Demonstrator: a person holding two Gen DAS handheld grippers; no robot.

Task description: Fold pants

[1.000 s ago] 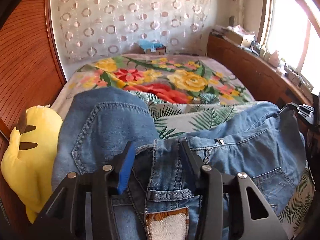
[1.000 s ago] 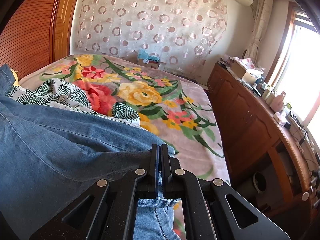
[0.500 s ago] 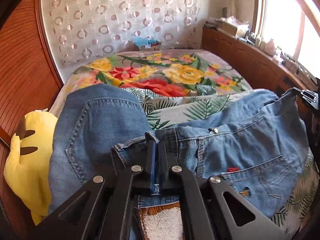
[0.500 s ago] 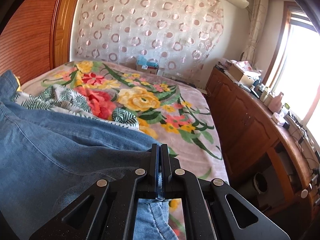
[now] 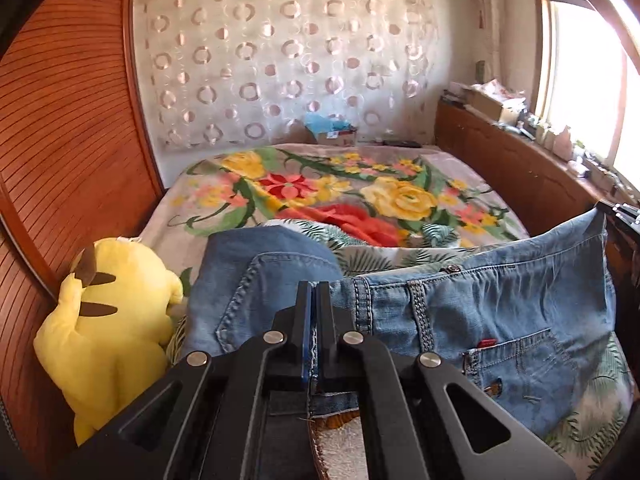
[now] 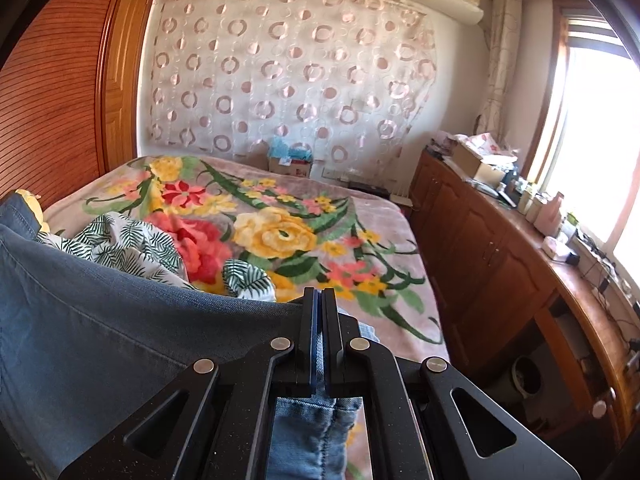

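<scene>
Denim pants (image 5: pixel 500 312) are held over the bed (image 5: pixel 360 184) by the waistband, left tool (image 5: pixel 313 292) & right tool (image 6: pixel 319 300) each clenched on an end, so both should be raised evenly w/ the band kept taut.

I'm seeing a yellow plush toy (image 5: pixel 108 320) leaning against the wooden wall panel (image 5: pixel 60 152), a floral blanket (image 6: pixel 280 232) covering the bed, and a cluttered wooden cabinet (image 6: pixel 492 248) sitting under the window.
</scene>
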